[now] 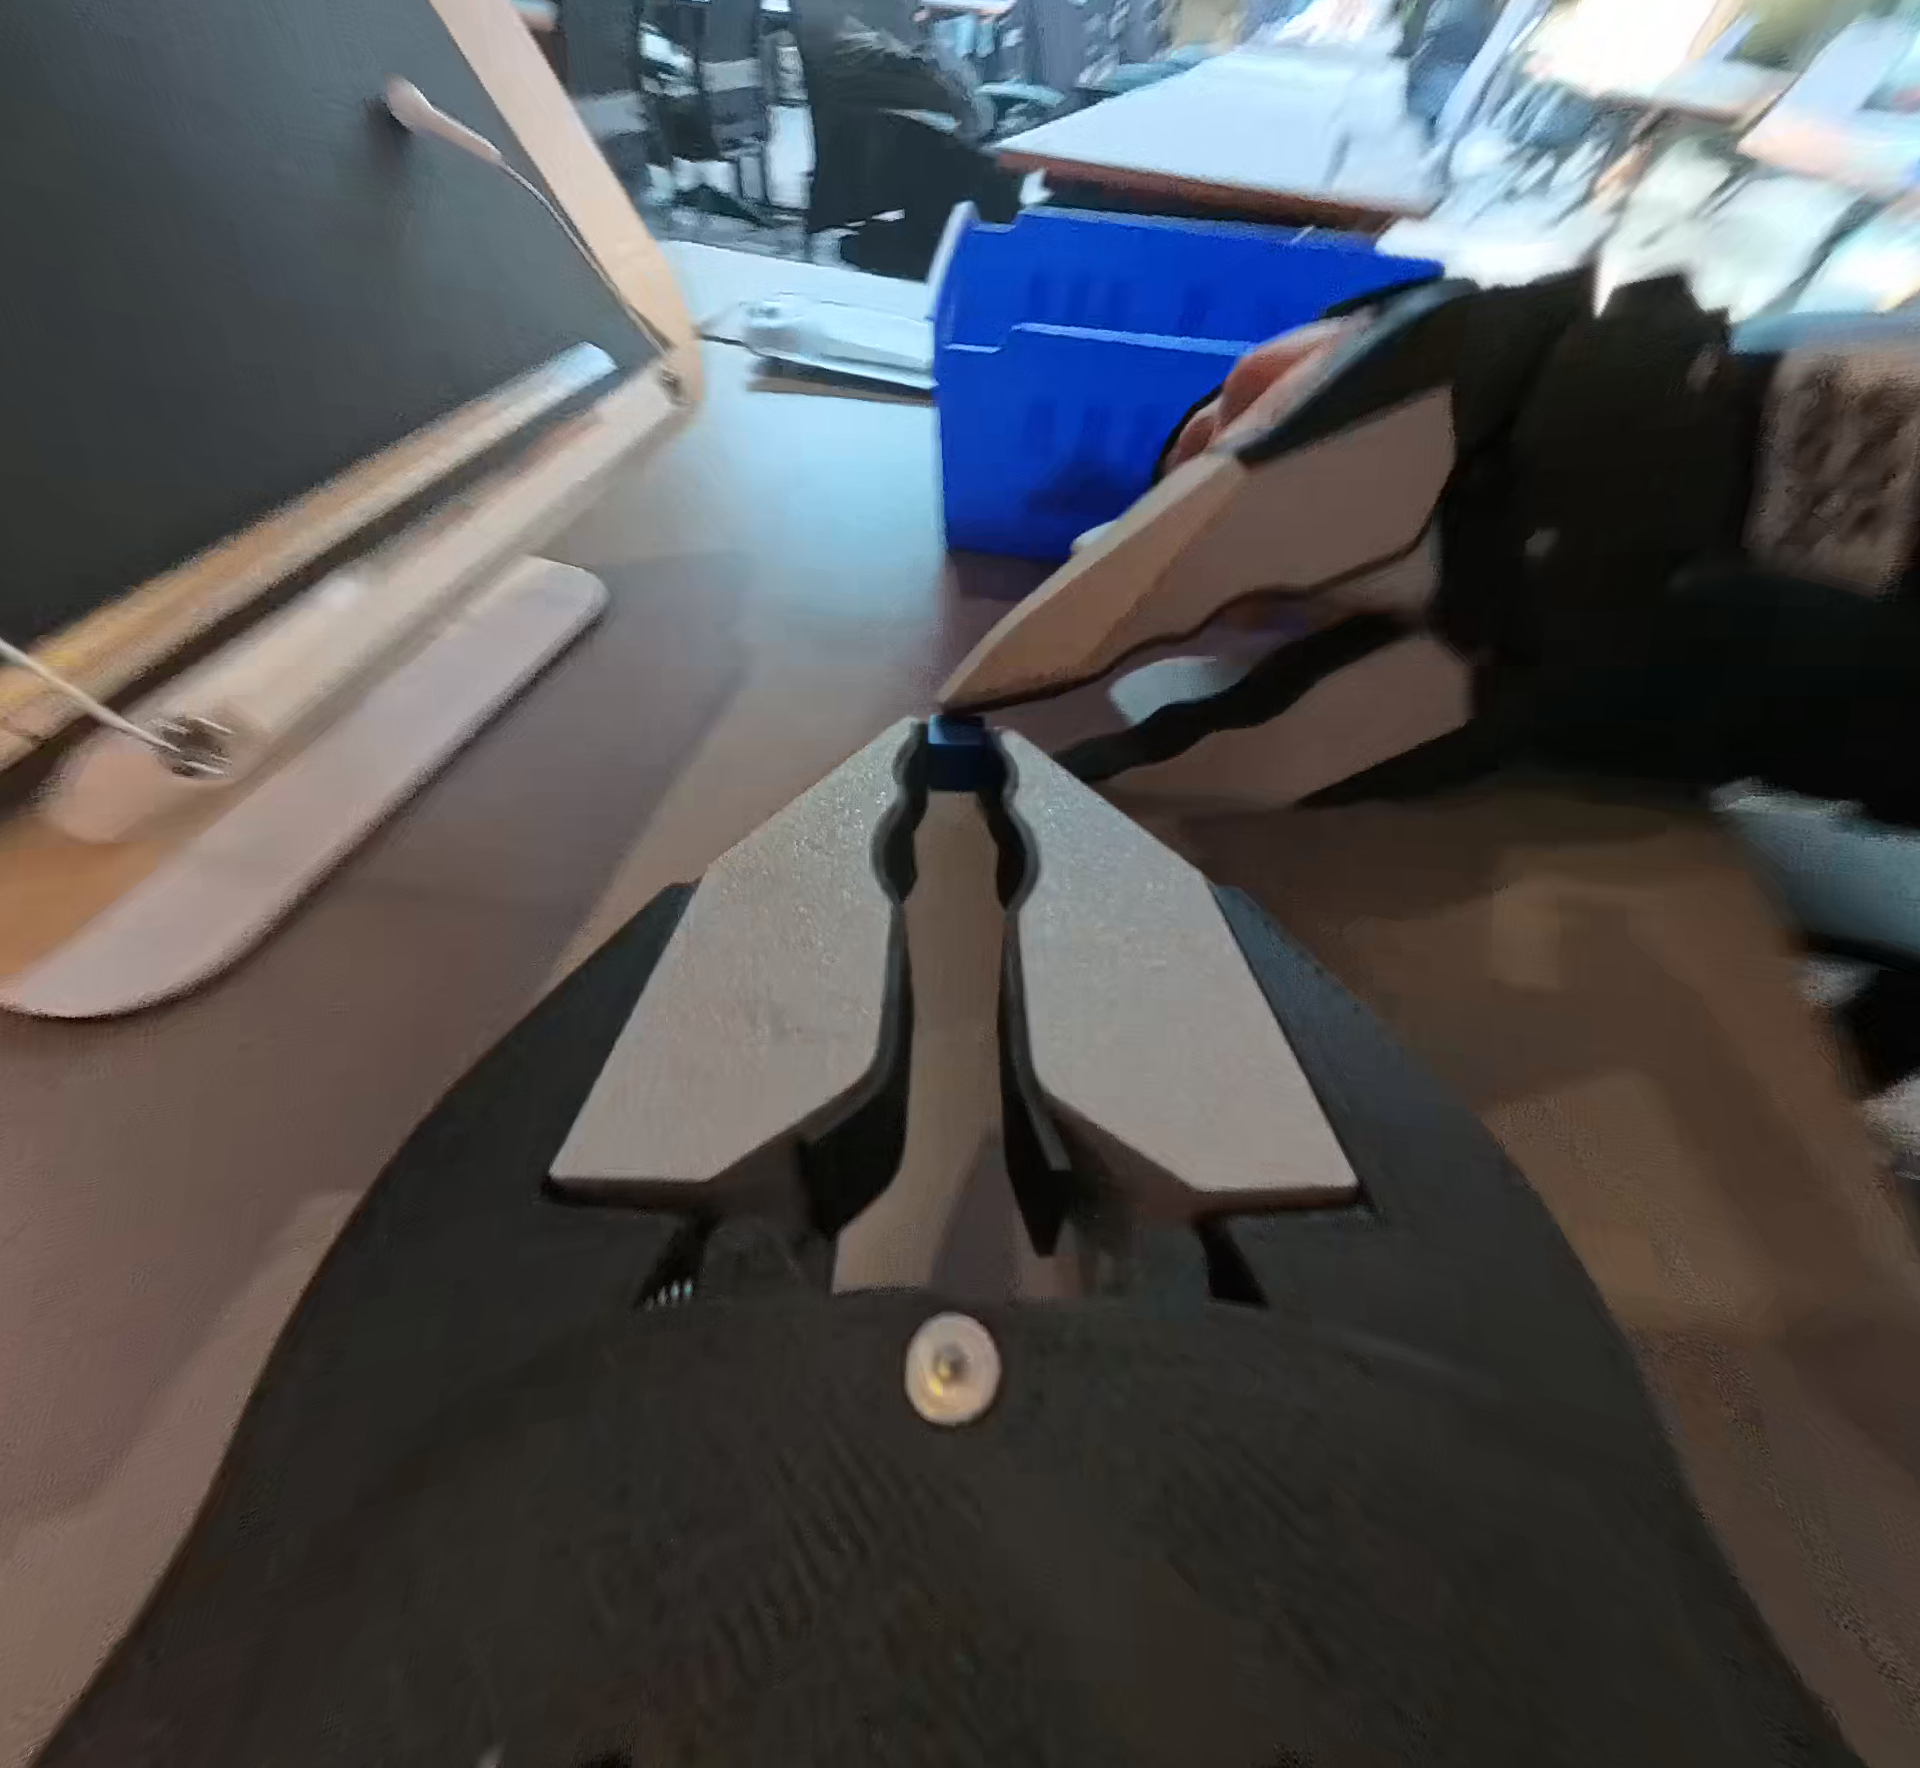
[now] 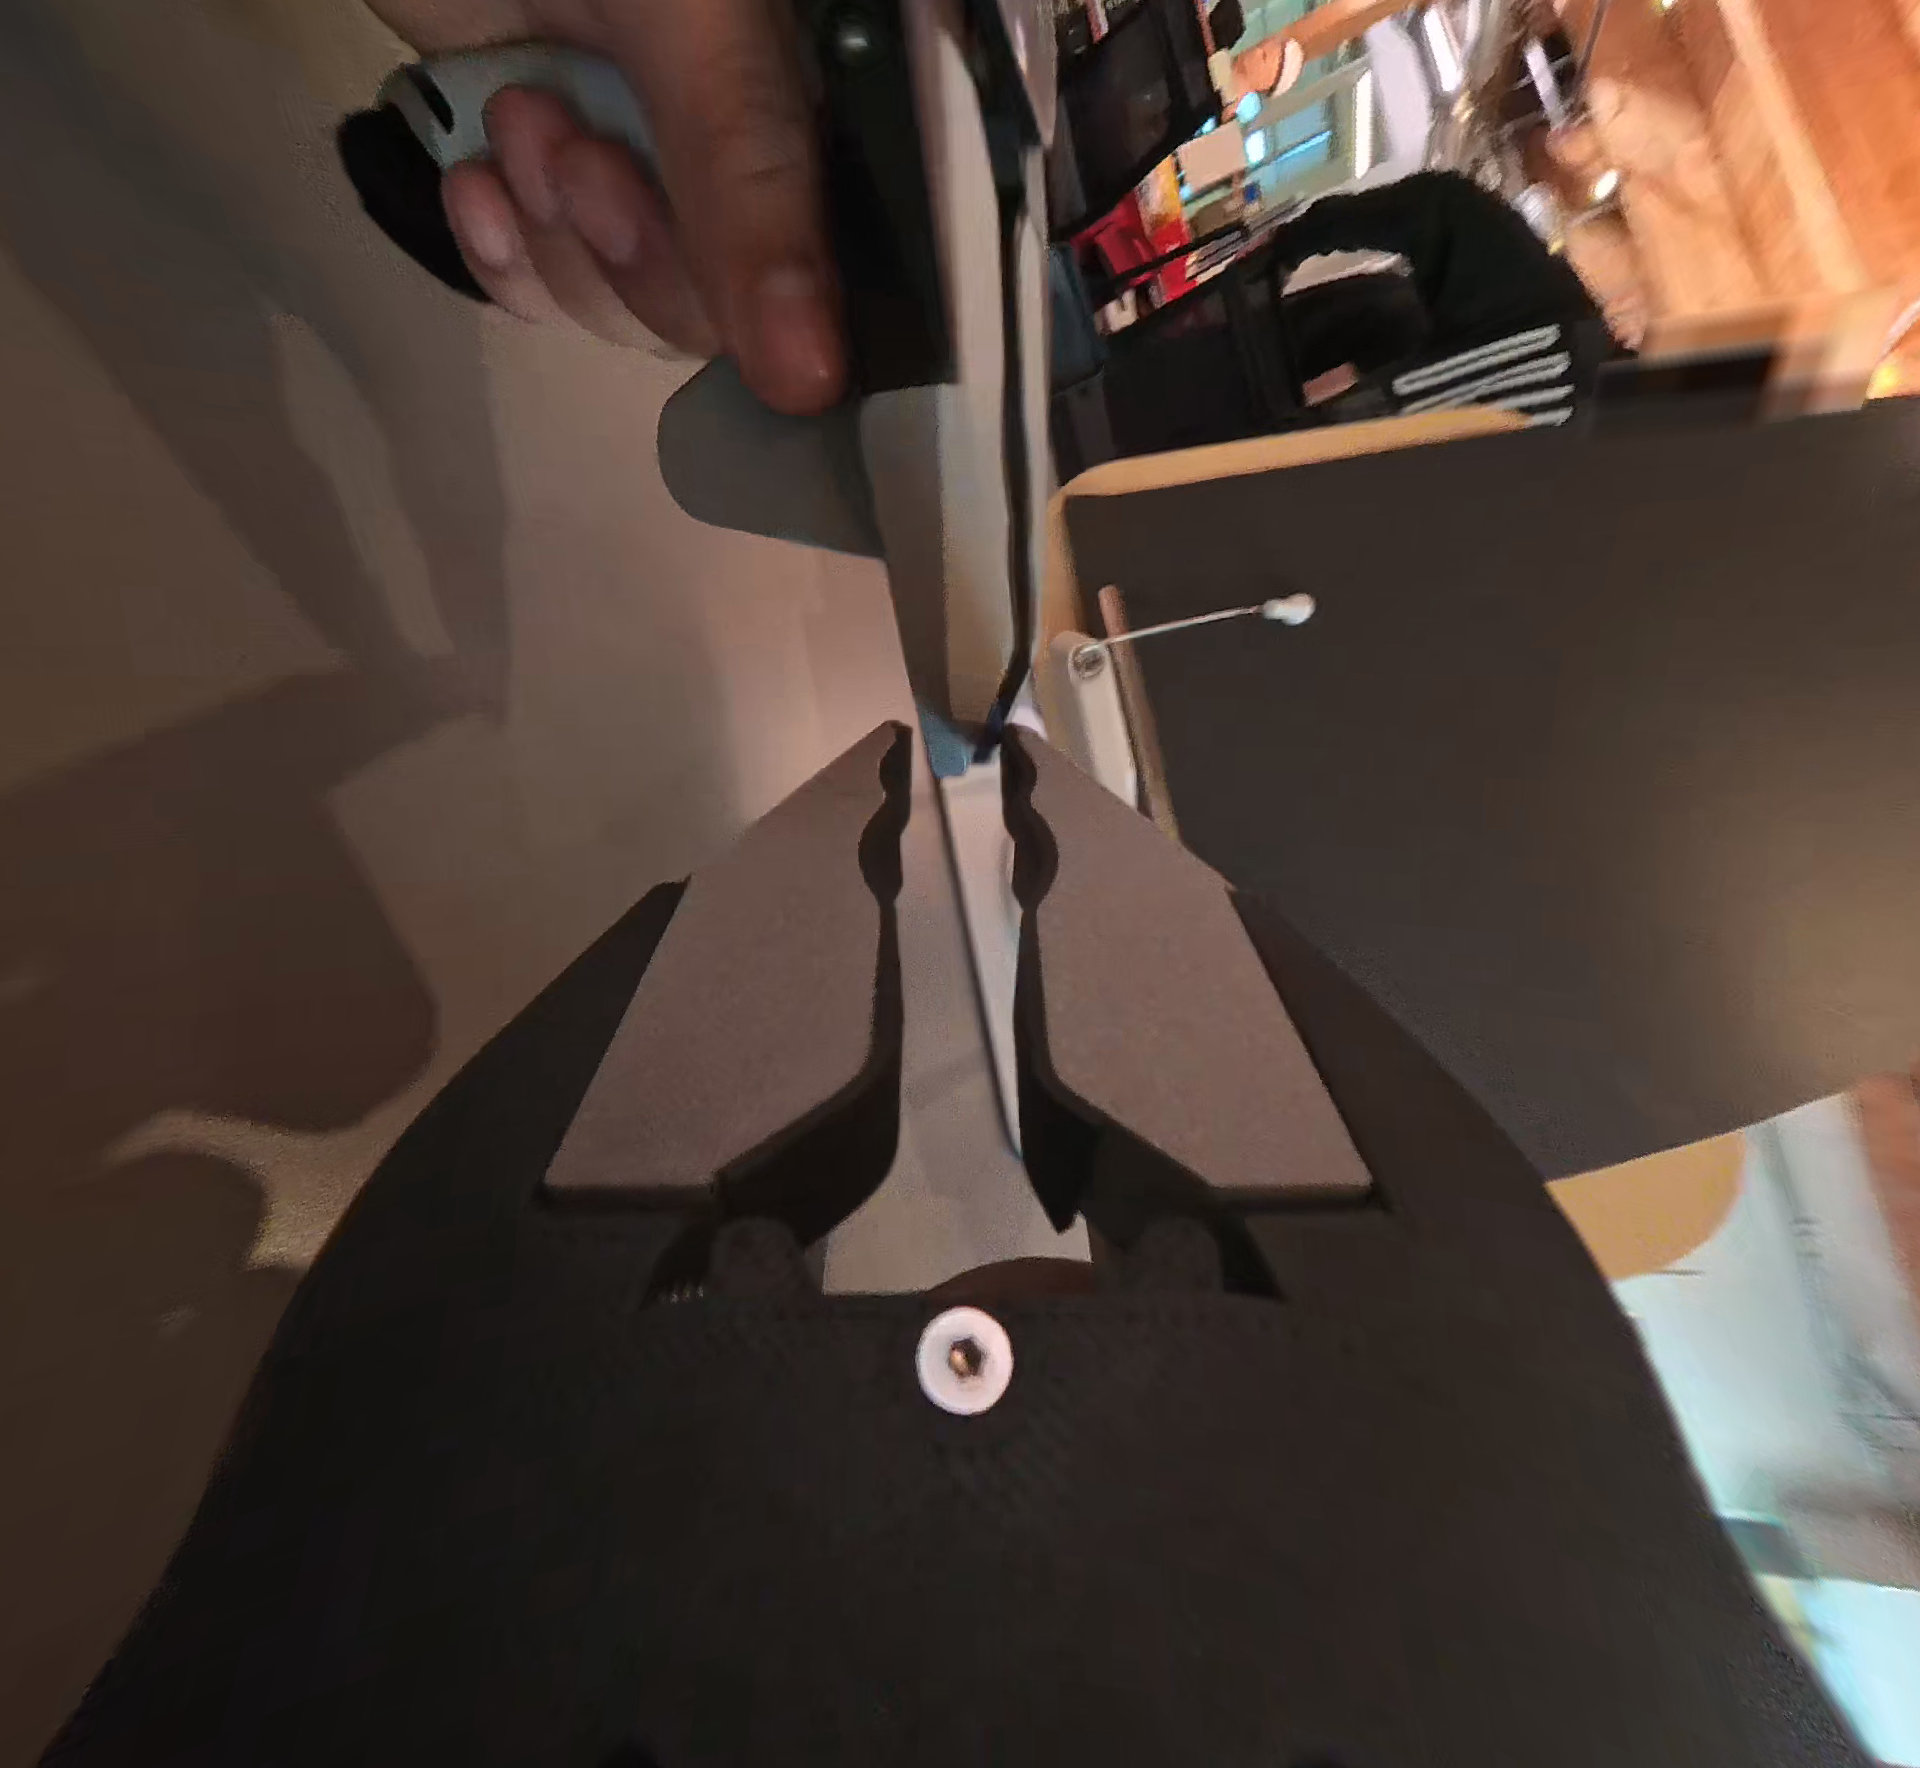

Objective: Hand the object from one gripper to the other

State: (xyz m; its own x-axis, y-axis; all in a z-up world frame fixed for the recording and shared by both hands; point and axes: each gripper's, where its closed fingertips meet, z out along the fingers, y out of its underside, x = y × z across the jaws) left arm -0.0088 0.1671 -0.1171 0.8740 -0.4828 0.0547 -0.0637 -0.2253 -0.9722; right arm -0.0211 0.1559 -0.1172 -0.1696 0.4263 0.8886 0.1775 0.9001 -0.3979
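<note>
desk (image 1: 810, 513), brown, before blurred office

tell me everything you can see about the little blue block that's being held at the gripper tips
The blue block is small, squarish and dark blue with a matte look. It sits pinched between the very tips of the left gripper, above the brown table. One finger of the right gripper, whose jaws are apart, touches or nearly touches its top. In the right wrist view it shows as a pale blue sliver.
</note>
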